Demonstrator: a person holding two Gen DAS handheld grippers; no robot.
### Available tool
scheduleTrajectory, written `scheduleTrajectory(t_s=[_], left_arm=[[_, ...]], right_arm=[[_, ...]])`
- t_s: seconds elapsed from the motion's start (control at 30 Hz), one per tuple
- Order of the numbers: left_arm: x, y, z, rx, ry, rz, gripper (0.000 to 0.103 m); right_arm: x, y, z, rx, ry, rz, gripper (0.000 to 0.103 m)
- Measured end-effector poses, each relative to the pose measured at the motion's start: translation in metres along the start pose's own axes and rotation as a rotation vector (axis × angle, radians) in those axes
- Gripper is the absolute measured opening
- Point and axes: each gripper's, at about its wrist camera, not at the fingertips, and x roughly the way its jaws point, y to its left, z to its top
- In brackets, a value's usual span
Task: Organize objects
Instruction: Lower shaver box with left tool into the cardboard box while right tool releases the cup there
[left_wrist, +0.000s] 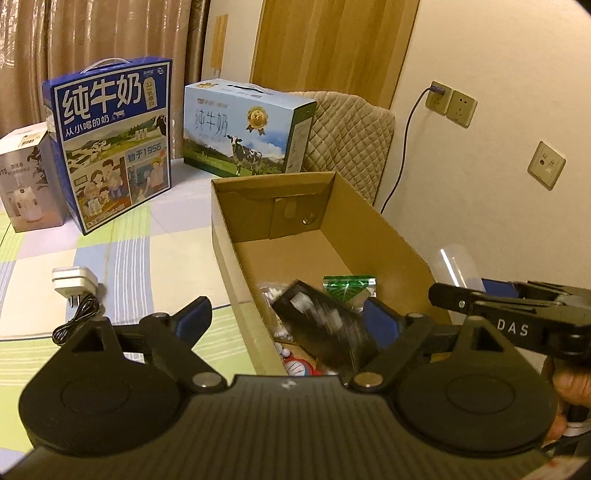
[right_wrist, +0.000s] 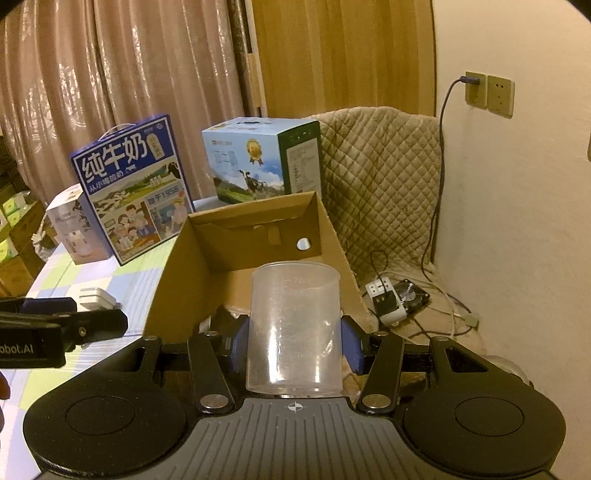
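An open cardboard box stands on the checked tablecloth; it also shows in the right wrist view. My left gripper is open above the box's near end. A blurred black object is between its fingers, inside the box; whether it is falling I cannot tell. A green packet, cotton swabs and a cartoon item lie in the box. My right gripper is shut on a clear measuring cup, upright, over the box's near right edge.
A white charger with black cable lies on the cloth left of the box. Two milk cartons and a white box stand behind. A quilted chair, power strip and wall sockets are to the right.
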Motion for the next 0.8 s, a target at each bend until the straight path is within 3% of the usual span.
scheduleTrajectory(t_s=[0.8], left_arm=[[0.0, 0.008, -0.008, -0.018, 0.012, -0.002, 0.086]], right_arm=[[0.007, 0.011, 0.008, -0.016, -0.006, 0.021, 0.049]])
